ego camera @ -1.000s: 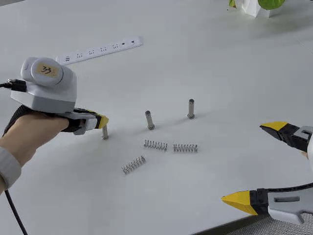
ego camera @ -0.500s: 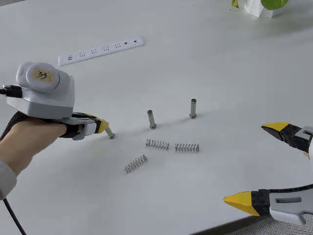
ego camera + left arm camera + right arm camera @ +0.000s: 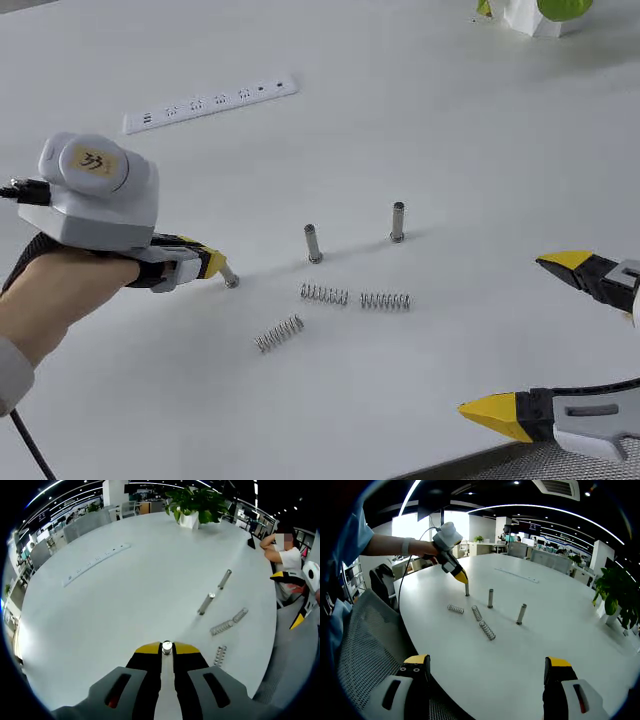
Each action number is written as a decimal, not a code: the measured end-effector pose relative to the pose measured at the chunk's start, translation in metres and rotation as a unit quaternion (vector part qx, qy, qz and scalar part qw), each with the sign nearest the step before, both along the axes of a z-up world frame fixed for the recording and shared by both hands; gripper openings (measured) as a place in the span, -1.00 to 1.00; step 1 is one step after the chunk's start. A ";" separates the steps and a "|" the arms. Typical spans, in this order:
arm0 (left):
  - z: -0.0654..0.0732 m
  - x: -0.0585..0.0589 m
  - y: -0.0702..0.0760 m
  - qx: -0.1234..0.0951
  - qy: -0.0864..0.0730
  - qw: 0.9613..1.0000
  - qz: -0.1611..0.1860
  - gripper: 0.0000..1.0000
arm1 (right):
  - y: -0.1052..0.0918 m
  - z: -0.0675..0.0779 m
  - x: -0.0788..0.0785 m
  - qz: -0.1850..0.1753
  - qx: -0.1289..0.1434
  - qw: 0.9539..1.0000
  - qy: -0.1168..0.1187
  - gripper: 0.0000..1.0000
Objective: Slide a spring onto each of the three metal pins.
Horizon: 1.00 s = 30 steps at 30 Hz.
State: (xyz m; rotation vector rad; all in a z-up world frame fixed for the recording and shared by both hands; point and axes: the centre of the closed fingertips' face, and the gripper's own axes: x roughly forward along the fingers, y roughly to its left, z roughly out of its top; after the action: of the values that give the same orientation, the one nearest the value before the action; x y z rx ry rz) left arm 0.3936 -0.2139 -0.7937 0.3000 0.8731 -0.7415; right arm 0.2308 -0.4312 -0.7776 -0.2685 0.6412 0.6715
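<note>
My left gripper (image 3: 212, 265) is shut on the top of a metal pin (image 3: 227, 276), which leans with its foot on the white table. Its closed yellow tips hold the pin head (image 3: 167, 647) in the left gripper view. Two more pins (image 3: 313, 243) (image 3: 398, 222) stand upright to the right. Three springs (image 3: 323, 294) (image 3: 385, 300) (image 3: 278, 334) lie flat just in front of them. At the table's near right edge my right gripper (image 3: 527, 336) is open and holds nothing; it (image 3: 486, 661) faces the springs (image 3: 476, 612) and the left gripper (image 3: 455, 570).
A white power strip (image 3: 210, 102) lies at the back left. A potted plant (image 3: 535, 12) stands at the far right corner. The table edge (image 3: 470, 458) runs close under the right gripper, with a mesh chair (image 3: 365, 645) beyond it. A person (image 3: 285, 550) sits at the table's far side.
The pin in my left gripper stood upright a second ago and now leans, its foot slid slightly right. The right gripper has stayed where it was.
</note>
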 end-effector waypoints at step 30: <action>-0.019 -0.009 0.004 0.003 0.005 1.000 -0.001 -0.92 | 0.000 -0.001 -0.002 0.003 -0.004 1.000 0.002 0.89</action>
State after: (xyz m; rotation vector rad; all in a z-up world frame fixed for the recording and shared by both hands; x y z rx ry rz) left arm 0.3842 -0.2096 -0.8122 0.3027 0.8857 -0.7425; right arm 0.2284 -0.4313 -0.7788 -0.2776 0.6471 0.6757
